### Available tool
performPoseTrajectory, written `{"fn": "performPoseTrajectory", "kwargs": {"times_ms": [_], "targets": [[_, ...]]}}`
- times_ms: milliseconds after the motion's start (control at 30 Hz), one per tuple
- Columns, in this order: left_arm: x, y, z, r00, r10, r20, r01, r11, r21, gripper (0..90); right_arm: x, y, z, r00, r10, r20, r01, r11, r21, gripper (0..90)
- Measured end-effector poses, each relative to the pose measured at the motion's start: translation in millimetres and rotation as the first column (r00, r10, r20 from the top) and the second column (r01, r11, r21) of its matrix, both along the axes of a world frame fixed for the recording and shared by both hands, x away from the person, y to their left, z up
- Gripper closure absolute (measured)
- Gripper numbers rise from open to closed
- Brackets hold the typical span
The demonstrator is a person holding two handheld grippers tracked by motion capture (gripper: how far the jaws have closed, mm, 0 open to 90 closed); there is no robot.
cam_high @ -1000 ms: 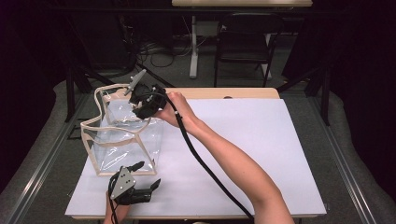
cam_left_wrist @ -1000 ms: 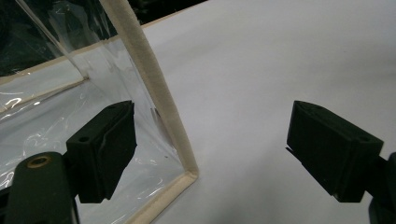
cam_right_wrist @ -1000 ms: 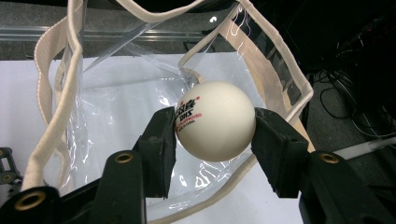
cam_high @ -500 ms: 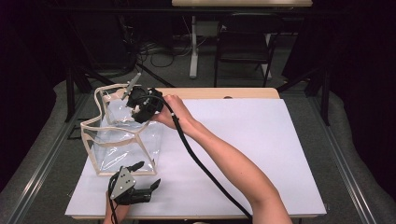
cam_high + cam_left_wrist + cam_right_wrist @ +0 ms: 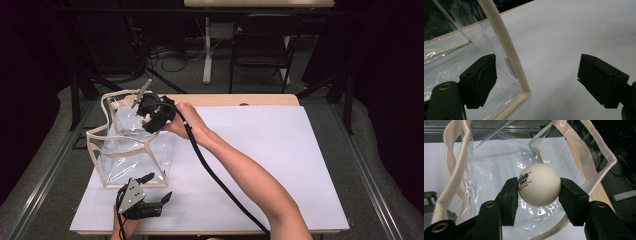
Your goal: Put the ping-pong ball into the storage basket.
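Note:
A clear plastic bag (image 5: 131, 152) with cream fabric trim stands open on the white table sheet at the left. My right gripper (image 5: 145, 119) hovers over the bag's mouth, shut on a white ping-pong ball (image 5: 539, 184) with red print. In the right gripper view the ball sits between the two black jaws directly above the bag's clear inside (image 5: 499, 165). My left gripper (image 5: 156, 188) rests open near the table's front edge, just in front of the bag's near corner (image 5: 524, 91); its jaws stand wide apart with that trimmed corner between them, untouched.
The white sheet (image 5: 280, 165) covers the wooden table (image 5: 240, 99) and stretches wide to the right of the bag. A black cable (image 5: 220, 180) trails from the right gripper along the forearm. A chair (image 5: 260, 45) and table legs stand beyond the far edge.
My right gripper has moved left and slightly forward with the ball, from beside the bag's rim to above its opening. The left gripper has stayed put.

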State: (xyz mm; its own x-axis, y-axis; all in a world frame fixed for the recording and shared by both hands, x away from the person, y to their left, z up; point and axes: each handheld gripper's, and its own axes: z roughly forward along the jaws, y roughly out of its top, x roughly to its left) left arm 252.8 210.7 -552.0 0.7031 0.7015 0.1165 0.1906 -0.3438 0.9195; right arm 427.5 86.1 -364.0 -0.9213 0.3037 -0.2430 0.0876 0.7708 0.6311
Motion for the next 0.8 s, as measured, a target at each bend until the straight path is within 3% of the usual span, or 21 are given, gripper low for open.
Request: {"fn": "performPoseTrajectory", "kwargs": {"times_ms": [667,767,800], "targets": [[-0.1,0.1,0.0,1.0000,-0.001,0.001,0.001,1.0000,0.000,16.1,0.9,2.9,-6.4,0.9997,0.005,-0.026,-0.006,1.000,-0.022,49.9],[0.0,0.3,0.0,1.0000,0.000,0.001,0.000,1.0000,0.000,16.1,1.6,1.7,-7.1,0.9995,-0.009,-0.030,0.008,1.000,-0.015,38.7],[0.0,0.3,0.0,1.0000,0.000,0.001,0.000,1.0000,0.000,16.1,1.6,1.7,-7.1,0.9995,-0.009,-0.030,0.008,1.000,-0.015,38.7]]}}
